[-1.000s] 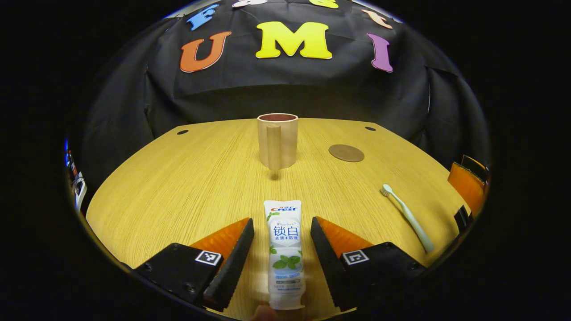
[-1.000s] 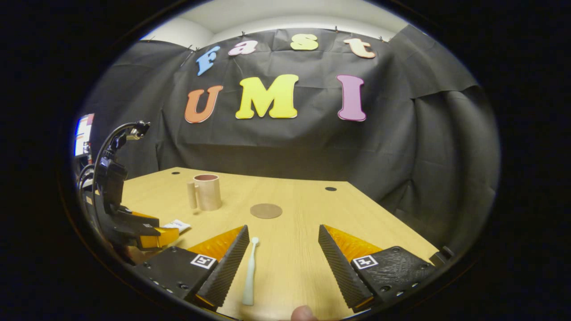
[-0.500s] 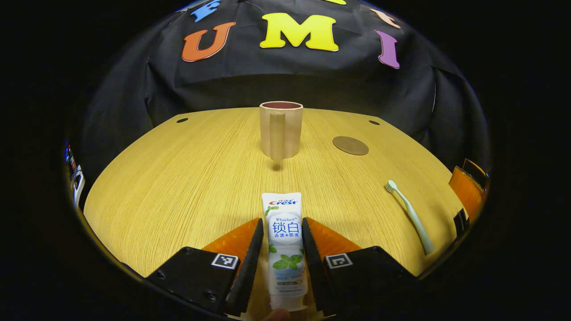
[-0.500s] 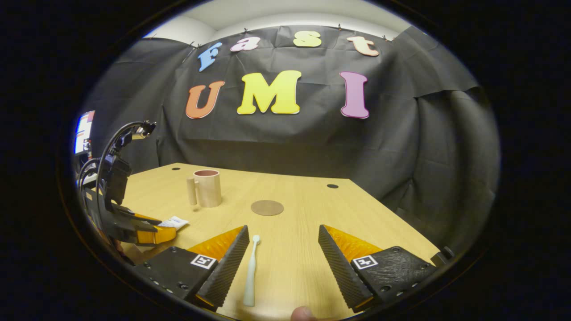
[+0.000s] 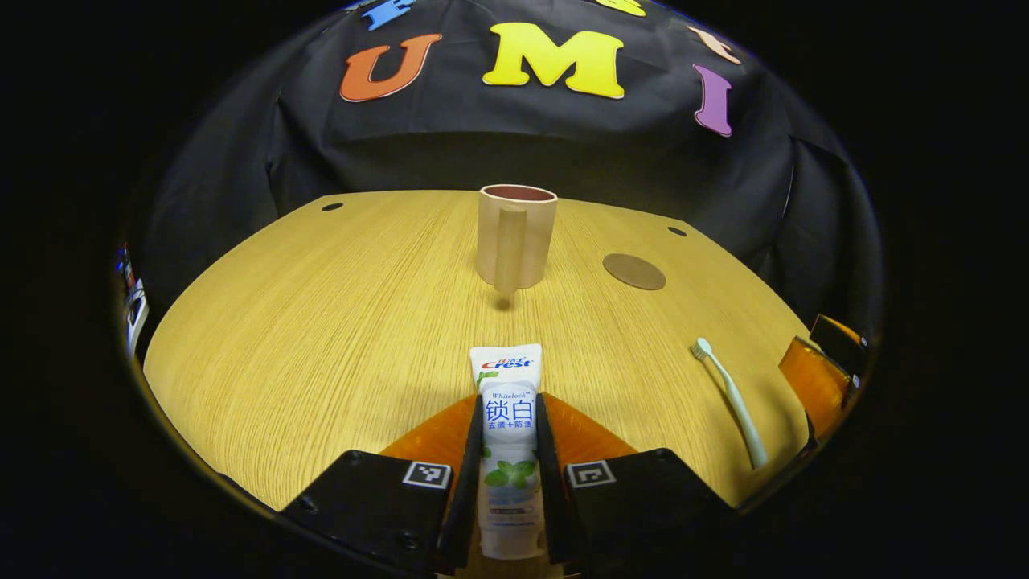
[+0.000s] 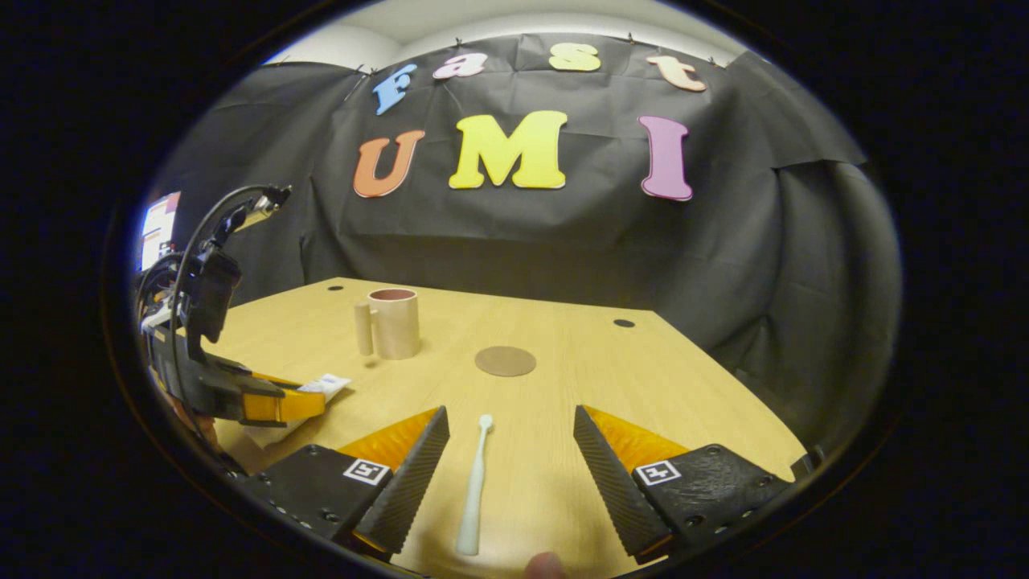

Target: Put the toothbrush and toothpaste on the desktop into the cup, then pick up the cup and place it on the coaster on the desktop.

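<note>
A white toothpaste tube (image 5: pixel 509 418) lies lengthwise on the wooden desktop, and my left gripper (image 5: pixel 508 410) is shut on its lower half, both fingers pressing its sides. Straight beyond it stands a beige cup (image 5: pixel 514 236) with its handle facing me. A round brown coaster (image 5: pixel 634 271) lies to the cup's right. A pale toothbrush (image 5: pixel 727 397) lies flat near the right edge. In the right gripper view that toothbrush (image 6: pixel 473 488) lies between the fingers of my right gripper (image 6: pixel 511 430), which is open above it. The cup (image 6: pixel 393 322), the coaster (image 6: pixel 505 361) and the left gripper (image 6: pixel 277 404) with the tube show farther off.
The desktop (image 5: pixel 321 322) has small dark holes near its far corners (image 5: pixel 331 207). Black cloth closes the booth behind the table. In the right gripper view a cable loops over the left gripper's body (image 6: pixel 205 297), and a screen glows at far left (image 6: pixel 157 240).
My left gripper closed from wide open onto the toothpaste tube. The right gripper shifted a little, so the toothbrush now lies nearer the middle of its gap.
</note>
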The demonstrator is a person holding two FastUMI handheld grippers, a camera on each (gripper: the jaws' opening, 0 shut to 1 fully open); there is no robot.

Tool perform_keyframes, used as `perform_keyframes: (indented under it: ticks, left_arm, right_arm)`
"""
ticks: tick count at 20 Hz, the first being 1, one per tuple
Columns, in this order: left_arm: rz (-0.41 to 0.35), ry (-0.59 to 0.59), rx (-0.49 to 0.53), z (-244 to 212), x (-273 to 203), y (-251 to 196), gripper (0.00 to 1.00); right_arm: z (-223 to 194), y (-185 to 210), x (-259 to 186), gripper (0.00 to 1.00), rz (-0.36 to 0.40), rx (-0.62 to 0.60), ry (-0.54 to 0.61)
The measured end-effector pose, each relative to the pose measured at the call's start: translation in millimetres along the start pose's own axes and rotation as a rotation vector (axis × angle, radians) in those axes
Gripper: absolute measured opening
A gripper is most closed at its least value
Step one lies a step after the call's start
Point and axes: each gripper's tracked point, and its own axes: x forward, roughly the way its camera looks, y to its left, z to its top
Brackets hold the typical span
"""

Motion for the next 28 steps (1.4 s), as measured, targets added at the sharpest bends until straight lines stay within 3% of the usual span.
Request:
perform_keyframes:
  ticks: [10,21,24,25,26,28]
  left_arm:
    - [-0.009,-0.148,0.022,33.9,-29.1,-4.7,0.32]
    - [0.006,-0.262,0.045,65.5,-53.9,-7.5,0.28]
    - [0.004,-0.294,0.04,79.2,-58.7,-4.1,0.28]
    - [0.0,-0.305,0.035,84.3,-59.1,-3.9,0.28]
    - [-0.004,-0.315,0.035,89.4,-59.9,-4.9,0.28]
    - [-0.008,-0.343,0.036,99.6,-64.4,-4.9,0.28]
  right_arm:
    - [-23.5,7.0,10.5,0.95,0.046,0.054,0.103]
    - [-24.6,9.9,17.4,0.95,0.038,0.051,0.14]
    - [-30.6,16.7,32.0,0.97,0.04,0.04,0.197]
    - [-34.5,18.3,37.1,0.93,0.042,0.038,0.229]
    - [-39.5,20.5,41.3,0.97,0.047,0.045,0.261]
    - [-49.9,26.4,48.0,0.94,0.067,0.075,0.332]
